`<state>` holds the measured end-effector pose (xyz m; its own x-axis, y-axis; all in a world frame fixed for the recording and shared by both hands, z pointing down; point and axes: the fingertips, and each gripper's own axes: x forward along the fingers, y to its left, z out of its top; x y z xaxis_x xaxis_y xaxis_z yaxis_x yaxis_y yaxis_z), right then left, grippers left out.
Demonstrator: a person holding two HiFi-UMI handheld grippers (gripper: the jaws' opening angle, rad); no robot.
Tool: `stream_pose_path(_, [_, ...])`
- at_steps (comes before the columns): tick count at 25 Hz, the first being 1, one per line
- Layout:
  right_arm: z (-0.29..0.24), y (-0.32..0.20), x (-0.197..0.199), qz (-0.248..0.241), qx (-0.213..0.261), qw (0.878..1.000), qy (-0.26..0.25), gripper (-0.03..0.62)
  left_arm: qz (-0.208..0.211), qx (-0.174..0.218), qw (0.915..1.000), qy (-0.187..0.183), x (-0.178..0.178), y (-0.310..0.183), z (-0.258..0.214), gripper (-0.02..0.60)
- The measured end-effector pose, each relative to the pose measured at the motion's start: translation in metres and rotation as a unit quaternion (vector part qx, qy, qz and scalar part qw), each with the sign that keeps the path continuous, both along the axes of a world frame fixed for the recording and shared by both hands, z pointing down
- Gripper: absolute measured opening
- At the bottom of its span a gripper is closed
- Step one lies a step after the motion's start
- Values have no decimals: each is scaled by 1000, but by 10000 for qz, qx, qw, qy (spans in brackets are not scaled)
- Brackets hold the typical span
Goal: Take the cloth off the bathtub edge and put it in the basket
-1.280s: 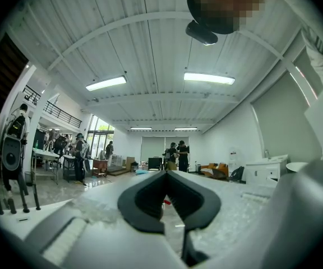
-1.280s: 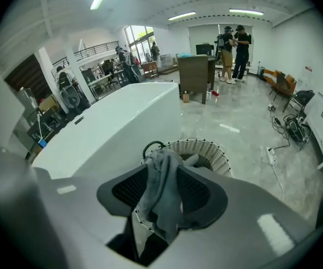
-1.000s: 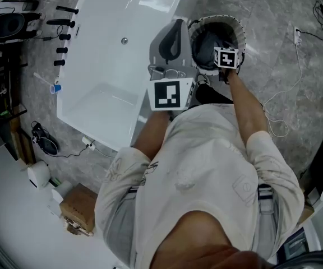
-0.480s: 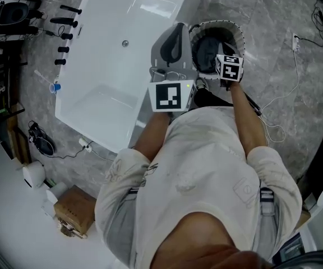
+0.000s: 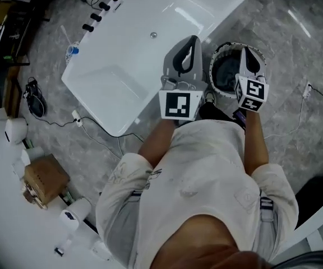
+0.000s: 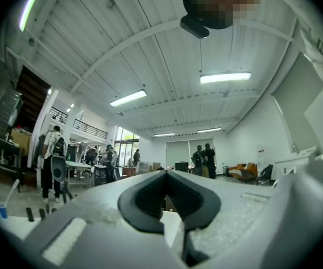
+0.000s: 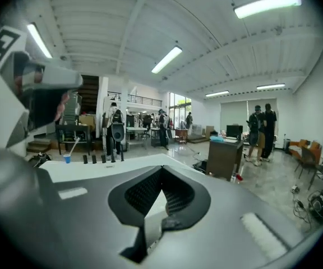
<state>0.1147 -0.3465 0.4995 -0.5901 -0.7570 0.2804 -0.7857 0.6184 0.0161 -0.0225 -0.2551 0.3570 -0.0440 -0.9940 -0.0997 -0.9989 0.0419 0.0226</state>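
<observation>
A dark grey cloth (image 5: 226, 76) lies inside the round white-rimmed basket (image 5: 218, 54) on the floor beside the white bathtub (image 5: 150, 15). My right gripper (image 5: 246, 49) is held above the basket, shut and empty. In the right gripper view its jaws (image 7: 161, 168) meet at the tips with nothing between them and face out across the room. My left gripper (image 5: 193, 38) hovers over the tub's near edge, also shut and empty; its jaws (image 6: 165, 174) touch at the tips. No cloth shows on the tub edge.
Black tap handles (image 5: 102, 1) and a blue cup (image 5: 74, 50) sit by the tub's far side. Cables (image 5: 91, 132) run over the grey stone floor, and a cardboard box (image 5: 42, 179) stands at the left. People (image 7: 262, 129) and a cabinet (image 7: 225, 157) are farther off in the room.
The right gripper has come up out of the basket, leaving the cloth inside. Both grippers now tilt up toward the room. The head camera has shifted, so the tub sits more to the centre.
</observation>
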Motion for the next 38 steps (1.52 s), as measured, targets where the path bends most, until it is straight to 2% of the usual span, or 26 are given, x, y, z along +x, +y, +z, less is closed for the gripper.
stream_pose_path(5, [-67, 36, -78, -1083, 639, 9913, -400, 2, -993, 75, 9950, -77, -58, 55, -10, 2])
stream_pose_path(10, [-103, 97, -155, -2037, 795, 9727, -777, 2, -1958, 101, 9805, -99, -115, 132, -17, 2])
stream_pose_path(13, [-119, 146, -202, -2729, 805, 9545, -895, 2, -2602, 118, 9654, -99, -147, 191, -24, 2])
stream_pose_path(15, [-130, 181, -237, -3229, 835, 9374, -1003, 2, -3070, 118, 9516, -100, -170, 233, -28, 2])
stream_pose_path(17, [-141, 219, -269, -3667, 884, 9195, -1110, 2, -3448, 65, 9382, -301, -191, 273, -30, 2])
stream_pose_path(21, [-159, 289, -312, -4350, 952, 8862, -1281, 2, -4084, 57, 9120, -371, -216, 343, -35, 2])
stream_pose_path(26, [-174, 356, -340, -4877, 954, 8547, -1502, 2, -4632, 47, 8846, -541, -231, 413, -38, 2])
stream_pose_path(30, [-182, 398, -355, -5140, 988, 8372, -1584, 3, -4951, 90, 8675, -474, -237, 458, -43, 2])
stream_pose_path(34, [-185, 425, -366, -5293, 975, 8268, -1634, 2, -5103, 39, 8580, -588, -243, 487, -43, 2])
stream_pose_path(38, [-187, 437, -368, -5315, 1055, 8250, -1601, 2, -5162, 51, 8551, -488, -246, 502, -41, 2])
